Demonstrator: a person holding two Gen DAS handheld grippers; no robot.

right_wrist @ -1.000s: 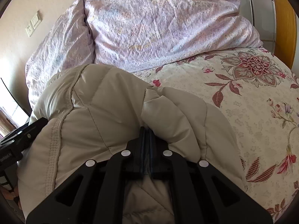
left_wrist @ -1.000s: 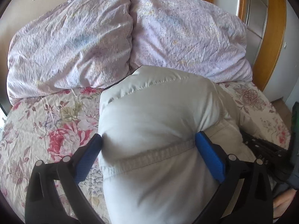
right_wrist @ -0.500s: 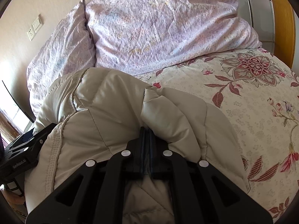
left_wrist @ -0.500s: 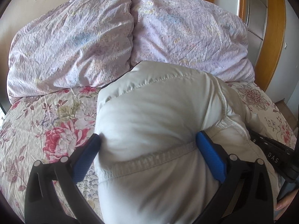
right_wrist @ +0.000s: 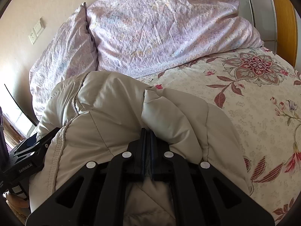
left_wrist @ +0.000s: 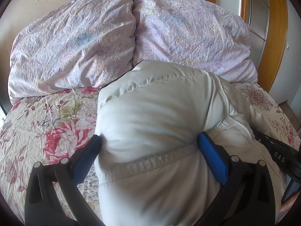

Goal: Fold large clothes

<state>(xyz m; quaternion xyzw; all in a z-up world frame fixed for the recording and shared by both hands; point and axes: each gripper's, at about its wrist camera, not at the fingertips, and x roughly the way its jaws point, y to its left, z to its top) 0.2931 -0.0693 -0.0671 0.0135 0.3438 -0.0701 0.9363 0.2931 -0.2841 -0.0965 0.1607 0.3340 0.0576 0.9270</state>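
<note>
In my left wrist view, the floral bedspread [left_wrist: 47, 131] filled the left side of the frame, with two lilac pillows [left_wrist: 75, 43] propped across the top. My left gripper [left_wrist: 148, 156] sat at the bottom centre with its blue fingers [left_wrist: 212, 160] spread wide, one on each side of a bulging fold of the pale puffy jacket [left_wrist: 150, 113]. The fabric pushed out between them and touched both pads, so they straddled the bundle rather than pinched it. At the right edge of that frame, part of the other black tool lay against the jacket.

In my right wrist view, the left tool's black body [right_wrist: 28, 154] showed at the lower left, tucked against the jacket's stitched hem. The jacket [right_wrist: 112, 113] lay heaped across the lower centre of the frame on the bed, its far end close to the pillows [right_wrist: 160, 28]. My right gripper [right_wrist: 147, 137] had its fingers closed together on a fold of the jacket. The bedspread [right_wrist: 254, 94] stretched away to the right.
</note>
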